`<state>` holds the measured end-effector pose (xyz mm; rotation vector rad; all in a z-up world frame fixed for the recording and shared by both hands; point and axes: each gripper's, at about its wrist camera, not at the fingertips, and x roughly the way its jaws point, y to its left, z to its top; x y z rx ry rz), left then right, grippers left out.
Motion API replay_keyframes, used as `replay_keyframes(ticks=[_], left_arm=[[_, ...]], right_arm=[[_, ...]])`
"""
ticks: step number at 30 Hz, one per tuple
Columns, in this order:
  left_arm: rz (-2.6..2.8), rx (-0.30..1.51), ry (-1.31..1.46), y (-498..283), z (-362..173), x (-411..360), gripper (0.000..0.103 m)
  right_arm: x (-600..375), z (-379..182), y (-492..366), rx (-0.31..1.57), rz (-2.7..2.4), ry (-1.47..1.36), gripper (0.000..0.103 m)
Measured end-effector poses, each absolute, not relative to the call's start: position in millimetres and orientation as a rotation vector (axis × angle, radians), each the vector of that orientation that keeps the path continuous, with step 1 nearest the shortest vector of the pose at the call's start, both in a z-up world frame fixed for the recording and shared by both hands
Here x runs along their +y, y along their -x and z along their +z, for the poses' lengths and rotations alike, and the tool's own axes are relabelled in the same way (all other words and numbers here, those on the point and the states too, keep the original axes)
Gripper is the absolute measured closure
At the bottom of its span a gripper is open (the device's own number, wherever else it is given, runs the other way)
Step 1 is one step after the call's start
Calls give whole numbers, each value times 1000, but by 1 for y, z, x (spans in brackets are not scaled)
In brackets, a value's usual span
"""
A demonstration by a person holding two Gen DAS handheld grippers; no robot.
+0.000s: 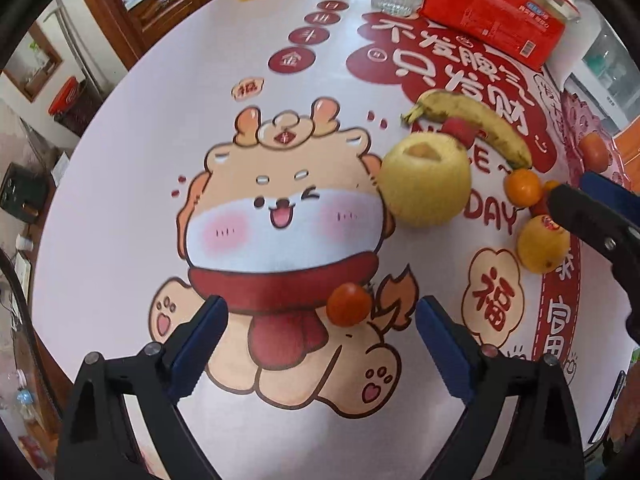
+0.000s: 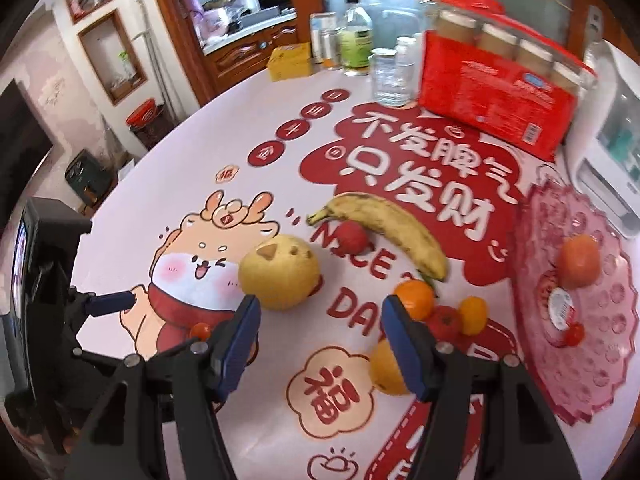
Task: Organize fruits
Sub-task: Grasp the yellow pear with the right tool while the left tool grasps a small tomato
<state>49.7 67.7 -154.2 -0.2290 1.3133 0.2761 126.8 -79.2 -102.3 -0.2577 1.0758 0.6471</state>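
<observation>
My left gripper [image 1: 322,304] points down at the cartoon tablecloth, open wide, with a cherry tomato [image 1: 349,305] between its fingers, nearer the right one and untouched. Beyond lie a big yellow pear [image 1: 426,180], a banana [image 1: 476,120], a small red fruit [image 1: 460,128], a mandarin [image 1: 522,186] and a stickered yellow-orange fruit [image 1: 542,244]. My right gripper [image 2: 320,302] hangs open over bare cloth just in front of the pear [image 2: 280,268]; its right finger partly hides the yellow-orange fruit [image 2: 386,368]. A pink plate [image 2: 600,380] at the right holds an orange-red fruit [image 2: 578,262] and a cherry tomato [image 2: 574,334].
A red tomato [image 2: 444,320] and a small yellow fruit [image 2: 474,314] lie beside the mandarin [image 2: 414,298]. At the back stand a red carton of jars [image 2: 496,96], a glass jar [image 2: 392,76], bottles and a yellow box [image 2: 290,62]. A white appliance [image 2: 612,168] stands behind the plate.
</observation>
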Motion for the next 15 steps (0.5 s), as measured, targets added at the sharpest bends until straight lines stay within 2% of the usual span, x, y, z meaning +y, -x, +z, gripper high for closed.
replay_keyframes(ticks=[3, 7, 15], left_arm=[[276, 1325, 252, -47, -165, 69, 17], [275, 1330, 280, -44, -175, 70, 18], [288, 1324, 307, -41, -181, 79, 18]], right_arm=[[-67, -113, -132, 1096, 659, 258, 35], [-48, -127, -139, 1101, 674, 271, 30], [-13, -157, -145, 1126, 692, 341, 30]])
